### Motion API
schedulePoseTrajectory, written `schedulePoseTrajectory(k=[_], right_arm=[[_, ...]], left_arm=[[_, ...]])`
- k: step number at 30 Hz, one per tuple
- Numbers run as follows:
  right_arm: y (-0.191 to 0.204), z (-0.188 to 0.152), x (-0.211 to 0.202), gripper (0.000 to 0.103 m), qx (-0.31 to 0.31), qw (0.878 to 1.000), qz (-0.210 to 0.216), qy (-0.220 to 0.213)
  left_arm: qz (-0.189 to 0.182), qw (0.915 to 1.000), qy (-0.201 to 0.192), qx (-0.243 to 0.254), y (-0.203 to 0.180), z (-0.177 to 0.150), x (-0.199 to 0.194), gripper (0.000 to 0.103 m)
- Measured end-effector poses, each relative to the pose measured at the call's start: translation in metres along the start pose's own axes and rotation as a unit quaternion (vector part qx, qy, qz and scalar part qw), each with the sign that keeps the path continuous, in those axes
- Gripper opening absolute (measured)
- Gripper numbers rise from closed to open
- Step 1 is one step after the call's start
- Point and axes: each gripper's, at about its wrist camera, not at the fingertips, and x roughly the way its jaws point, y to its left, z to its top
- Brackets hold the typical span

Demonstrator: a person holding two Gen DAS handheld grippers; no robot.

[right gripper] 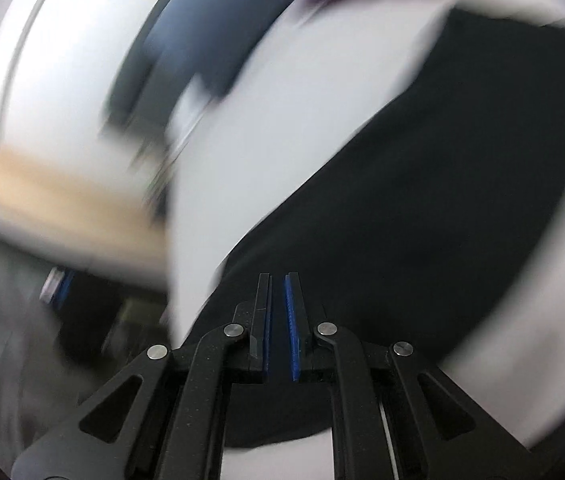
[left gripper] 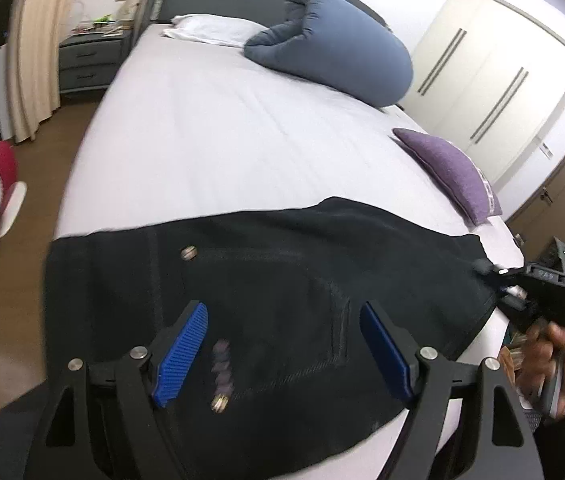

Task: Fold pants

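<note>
Your left tool (left gripper: 282,354) hangs wide over the pants (left gripper: 266,280), beside the pocket; right tool (right gripper: 277,320), nearly closed, holds nothing visible.

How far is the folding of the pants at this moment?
Done: the black pants lie spread on the bed. In hand: the right gripper looks nearly shut at their edge, while the left gripper hovers open. Left: no fold shows yet.
</note>
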Motion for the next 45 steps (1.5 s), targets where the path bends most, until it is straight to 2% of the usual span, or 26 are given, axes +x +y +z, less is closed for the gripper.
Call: schedulePoseTrajectory(k=[2, 3, 4, 6, 8, 10, 11, 13, 14, 16, 17, 18, 19, 20, 21, 23, 25, 26, 28, 31, 33, 35, 36, 39, 44, 45], right_arm=[[0.022, 0.01, 0.071, 0.008, -0.004, 0.998, 0.019, 0.053], [0.018, 0.011, 0.087, 0.008, 0.001, 0.998, 0.018, 0.061], [0.013, 0.006, 0.097, 0.008, 0.015, 0.998, 0.01, 0.068], [-0.015, 0.026, 0.123, 0.008, 0.075, 0.994, -0.034, 0.075], [-0.054, 0.011, 0.111, 0.002, 0.124, 0.991, -0.007, 0.047], [-0.085, 0.006, 0.058, 0.0, 0.128, 0.991, -0.027, -0.005], [-0.099, 0.013, 0.023, 0.0, 0.131, 0.988, -0.064, -0.053], [-0.117, 0.021, -0.026, 0.0, 0.161, 0.975, -0.099, -0.117], [-0.126, 0.029, -0.063, 0.005, 0.169, 0.963, -0.136, -0.163], [-0.124, 0.031, -0.111, 0.009, 0.157, 0.948, -0.172, -0.218], [-0.122, 0.029, -0.139, 0.014, 0.142, 0.942, -0.174, -0.249], [-0.135, 0.034, -0.16, 0.037, 0.138, 0.94, -0.169, -0.261], [-0.135, 0.034, -0.171, 0.074, 0.137, 0.938, -0.165, -0.271], [-0.125, 0.031, -0.164, 0.083, 0.138, 0.932, -0.158, -0.295], [-0.128, 0.029, -0.168, 0.084, 0.136, 0.93, -0.148, -0.308], [-0.171, 0.043, -0.226, 0.084, 0.148, 0.935, -0.116, -0.3], [-0.205, 0.043, -0.228, 0.084, 0.194, 0.939, -0.059, -0.279], [-0.229, 0.066, -0.249, 0.082, 0.221, 0.937, -0.038, -0.267], [-0.257, 0.078, -0.23, 0.08, 0.251, 0.934, -0.019, -0.255], [-0.266, 0.088, -0.217, 0.08, 0.246, 0.935, -0.001, -0.257], [-0.276, 0.099, -0.219, 0.075, 0.254, 0.931, 0.017, -0.261], [-0.285, 0.113, -0.221, 0.069, 0.262, 0.927, 0.034, -0.266], [-0.295, 0.133, -0.214, 0.062, 0.265, 0.926, 0.039, -0.266], [-0.304, 0.15, -0.213, 0.043, 0.279, 0.923, 0.037, -0.263], [-0.3, 0.166, -0.209, 0.035, 0.266, 0.93, 0.031, -0.251], [-0.299, 0.171, -0.207, 0.029, 0.254, 0.934, 0.026, -0.249]], left_arm=[[0.004, 0.9999, 0.016, -0.005, 0.003, 0.001, 0.016, 0.081], [0.014, 0.9994, 0.029, -0.012, 0.008, -0.002, 0.026, 0.081], [0.025, 0.9983, 0.048, -0.02, 0.016, -0.009, 0.036, 0.081], [0.019, 0.9975, 0.063, -0.026, 0.027, -0.025, 0.04, 0.08], [0.016, 0.9981, 0.056, -0.02, 0.032, -0.036, 0.033, 0.08], [0.018, 0.9984, 0.053, -0.011, 0.033, -0.044, 0.025, 0.08], [0.021, 0.9983, 0.053, -0.013, 0.031, -0.046, 0.022, 0.08], [0.031, 0.9982, 0.05, -0.015, 0.027, -0.043, 0.014, 0.08], [0.037, 0.9982, 0.046, -0.013, 0.024, -0.039, 0.011, 0.08], [0.032, 0.999, 0.032, -0.003, 0.011, -0.03, 0.004, 0.08], [0.027, 0.9993, 0.027, 0.0, 0.006, -0.025, 0.004, 0.08], [0.018, 0.9995, 0.024, 0.005, -0.003, -0.019, 0.006, 0.08], [0.008, 0.9997, 0.022, 0.01, -0.012, -0.014, 0.009, 0.081], [0.001, 0.9997, 0.022, 0.012, -0.018, -0.01, 0.012, 0.081], [-0.008, 0.9995, 0.025, 0.016, -0.029, -0.005, 0.02, 0.081], [-0.027, 0.999, 0.027, 0.022, -0.044, 0.002, 0.03, 0.081], [-0.049, 0.9978, 0.032, 0.032, -0.062, 0.006, 0.043, 0.081], [-0.052, 0.9973, 0.04, 0.034, -0.069, 0.007, 0.051, 0.081], [-0.059, 0.9961, 0.052, 0.04, -0.078, 0.006, 0.065, 0.081], [-0.052, 0.9937, 0.093, 0.035, -0.081, -0.002, 0.089, 0.081], [-0.045, 0.9908, 0.126, 0.023, -0.077, -0.013, 0.107, 0.08], [-0.042, 0.992, 0.116, 0.026, -0.077, -0.02, 0.108, 0.08], [-0.04, 0.9919, 0.117, 0.029, -0.078, -0.021, 0.107, 0.08], [-0.043, 0.9914, 0.122, 0.017, -0.075, -0.02, 0.107, 0.081], [-0.054, 0.991, 0.123, 0.002, -0.069, -0.021, 0.107, 0.081], [-0.055, 0.9909, 0.123, 0.001, -0.068, -0.022, 0.107, 0.081]])
